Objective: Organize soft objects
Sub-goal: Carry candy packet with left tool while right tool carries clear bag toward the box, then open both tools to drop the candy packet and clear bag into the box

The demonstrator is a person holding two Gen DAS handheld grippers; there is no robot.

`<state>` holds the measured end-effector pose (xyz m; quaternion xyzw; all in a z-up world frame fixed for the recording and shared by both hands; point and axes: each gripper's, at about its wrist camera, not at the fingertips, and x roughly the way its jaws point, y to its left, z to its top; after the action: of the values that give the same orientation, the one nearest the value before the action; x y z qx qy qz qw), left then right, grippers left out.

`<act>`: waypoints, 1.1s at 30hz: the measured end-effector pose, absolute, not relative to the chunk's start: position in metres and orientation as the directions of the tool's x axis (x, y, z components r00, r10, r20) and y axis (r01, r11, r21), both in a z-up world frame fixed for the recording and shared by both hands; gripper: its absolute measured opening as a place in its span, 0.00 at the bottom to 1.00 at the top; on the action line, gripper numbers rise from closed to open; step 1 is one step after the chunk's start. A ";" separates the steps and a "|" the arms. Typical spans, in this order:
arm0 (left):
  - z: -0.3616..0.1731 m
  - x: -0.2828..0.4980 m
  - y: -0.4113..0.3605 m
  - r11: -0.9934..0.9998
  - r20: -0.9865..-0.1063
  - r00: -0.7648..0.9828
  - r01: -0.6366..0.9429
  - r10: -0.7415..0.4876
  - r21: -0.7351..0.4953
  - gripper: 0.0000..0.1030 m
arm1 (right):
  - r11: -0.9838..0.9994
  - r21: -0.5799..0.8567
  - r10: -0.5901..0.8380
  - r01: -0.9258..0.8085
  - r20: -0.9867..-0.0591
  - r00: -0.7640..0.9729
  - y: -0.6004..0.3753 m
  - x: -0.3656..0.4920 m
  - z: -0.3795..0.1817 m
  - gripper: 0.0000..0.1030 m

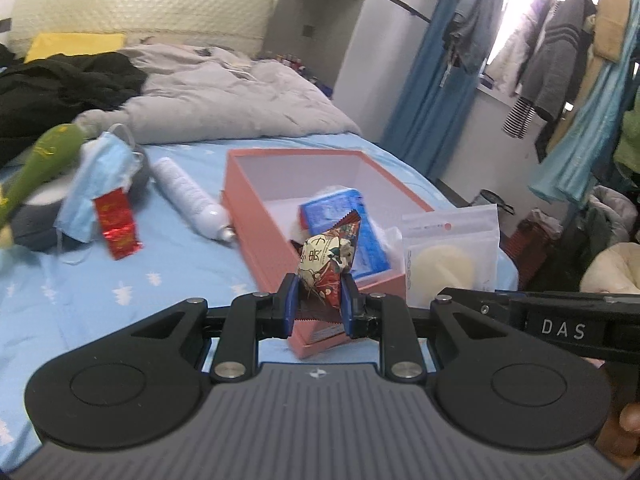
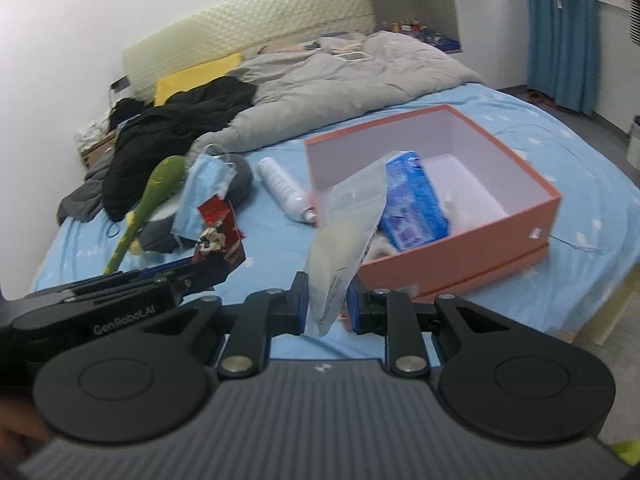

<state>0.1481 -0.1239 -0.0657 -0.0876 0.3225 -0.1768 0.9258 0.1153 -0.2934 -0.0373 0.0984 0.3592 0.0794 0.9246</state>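
Presently the work stands partly done. The pink box (image 2: pixel 500 216) sits open on the bed (image 1: pixel 160 280) and already contains a blue tissue pack (image 2: pixel 412 200) with something white and fluffy beside it. The left tool (image 1: pixel 319 296) is clamped on a patterned snack packet (image 1: pixel 326 264), held at the near corner of the box. The right tool (image 2: pixel 328 300) is closed on a clear zip pouch (image 2: pixel 348 236) containing a pale round pad, held at the near wall of the box. Neither item is inside yet. Outstanding on the bed, well apart from the box: a blue face mask (image 1: pixel 96 184), a red foil packet (image 1: pixel 116 224), a green plush toy (image 1: pixel 40 164), a grey cushion (image 2: pixel 240 176) and a white bottle (image 1: pixel 188 196).
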 end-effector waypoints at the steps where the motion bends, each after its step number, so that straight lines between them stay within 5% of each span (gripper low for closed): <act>1: -0.066 0.152 -0.129 0.920 -0.569 0.724 0.280 -0.390 -0.274 0.25 | 0.968 0.241 0.211 -0.065 -0.649 0.731 -0.298 0.116 -0.037 0.23; 33: -0.148 0.369 -0.230 0.894 -0.685 0.576 0.327 -0.446 -0.306 0.27 | 0.976 0.195 0.088 0.095 -0.757 0.647 -0.407 0.304 -0.112 0.25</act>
<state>0.3691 -0.2298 -0.1482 -0.0731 0.4051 -0.2184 0.8848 0.3041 -0.4066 -0.1118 0.1089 0.4198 -0.0019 0.9010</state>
